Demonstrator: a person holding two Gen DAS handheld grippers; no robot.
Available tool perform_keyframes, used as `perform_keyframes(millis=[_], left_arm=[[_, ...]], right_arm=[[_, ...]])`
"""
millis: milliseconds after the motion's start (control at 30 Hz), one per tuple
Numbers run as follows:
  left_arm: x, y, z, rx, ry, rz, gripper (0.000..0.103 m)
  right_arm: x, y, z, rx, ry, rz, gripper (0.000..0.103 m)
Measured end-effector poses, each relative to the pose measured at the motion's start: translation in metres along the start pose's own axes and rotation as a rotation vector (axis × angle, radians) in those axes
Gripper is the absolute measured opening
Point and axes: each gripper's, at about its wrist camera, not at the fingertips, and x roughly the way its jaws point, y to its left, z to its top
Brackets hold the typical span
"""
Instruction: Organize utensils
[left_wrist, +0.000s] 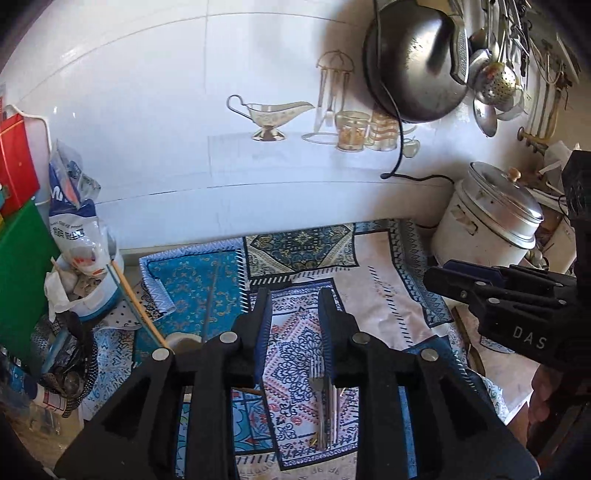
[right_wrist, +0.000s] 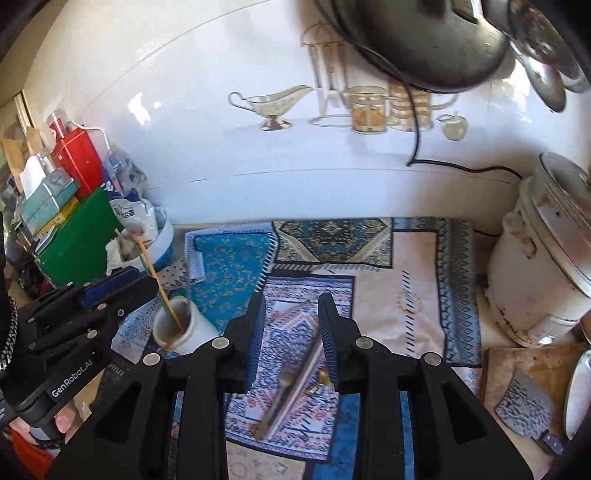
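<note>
- Nearest, the left gripper (left_wrist: 293, 325) hangs above the patterned blue-and-white cloth mat (right_wrist: 421, 295), its blue-padded jaws slightly spread with nothing between them; the right gripper (right_wrist: 291, 328) is the same, parted and empty.
- Below them, a silver metal fork (left_wrist: 319, 406) and a pale chopstick (right_wrist: 299, 387) lie loose on the mat, side by side; by my reading, these are still to be put away.
- Further left, a white ceramic cup (right_wrist: 181, 328) already holds thin wooden and blue chopsticks (right_wrist: 155, 273), leaning; so part of the sorting looks done.
- Farthest, a white rice cooker (right_wrist: 543, 269) stands by the tiled wall.
</note>
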Motion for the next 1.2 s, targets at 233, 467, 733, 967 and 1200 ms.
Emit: perform_keyframes(millis=[233,467,733,967,1200], left_arm=[[0.025,-0.044,-0.015,0.031,0.081,-0.053,0.025],[0.07,-0.07,-0.044,0.033,0.221,-0.069,0.025],[0.121,-0.075,-0.093,0.018,0.392,-0.041,0.025],[0.148,-0.036,-0.116,-0.025,0.491,0.013,0.025],[0.169,-0.001,-0.134,-0.116,0.567,0.015,0.025]], right_arm=[[-0.002,-0.042,-0.016,0.027,0.036,-0.06,0.027],[0.013,-0.075,-0.037,0.068,0.112,-0.083,0.027],[0.038,-0.091,-0.065,0.102,0.22,-0.081,0.027],[0.06,-0.088,-0.083,0.104,0.298,-0.046,0.027],[0.092,-0.072,-0.095,0.089,0.379,0.0,0.027]])
